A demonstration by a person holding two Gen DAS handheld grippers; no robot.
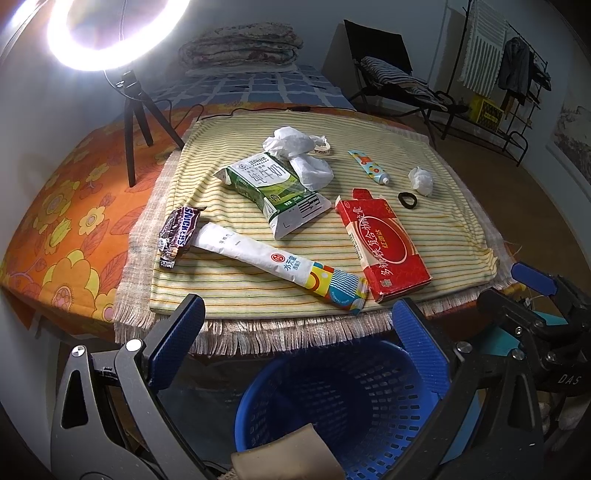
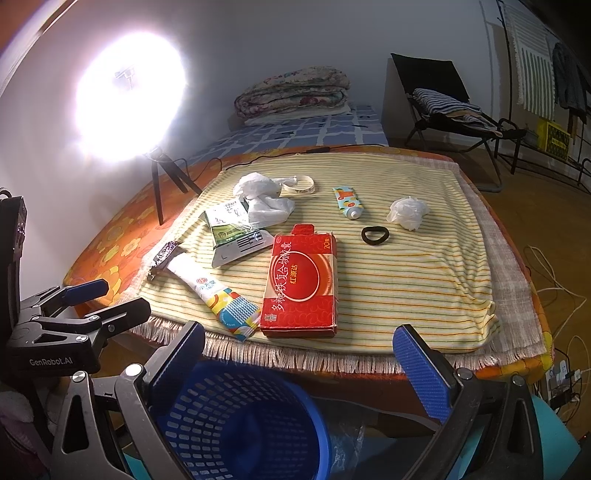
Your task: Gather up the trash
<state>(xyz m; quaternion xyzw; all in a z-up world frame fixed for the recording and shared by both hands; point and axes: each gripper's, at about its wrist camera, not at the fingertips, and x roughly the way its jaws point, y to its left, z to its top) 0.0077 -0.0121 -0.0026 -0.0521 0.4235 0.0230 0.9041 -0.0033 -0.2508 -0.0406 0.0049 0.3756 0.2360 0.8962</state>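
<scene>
Trash lies scattered over a striped cloth (image 1: 424, 206) spread on the bed, with both tongs hanging off its near edge, wide apart and empty. Nearest that edge sits a red box (image 1: 382, 242), flat, its tab end pointing away. Just left of it a long white sachet (image 1: 273, 260) lies on a slant, its coloured end near the box's front corner and its plain end touching a Snickers wrapper (image 1: 177, 232) by the cloth's left border. Behind the sachet is a flattened green milk carton (image 1: 275, 192), and a crumpled white plastic bag (image 1: 299, 155) rests against its far end. A loop of tape (image 2: 299, 184) lies just beyond the bag. Further right, a small patterned tube (image 1: 369, 167) points its cap toward the front, a black hair tie (image 1: 407, 199) lies near it, and a balled-up tissue (image 1: 422, 180) sits just past the tie. The left gripper (image 1: 299, 343) hovers over a blue basket (image 1: 332, 391) on the floor below the fringe, something tan in the basket's near side. The right gripper (image 2: 301, 363) hangs beside it, the same basket under its left finger. A ring light (image 1: 114, 33) on a tripod glares from the cloth's far left.
</scene>
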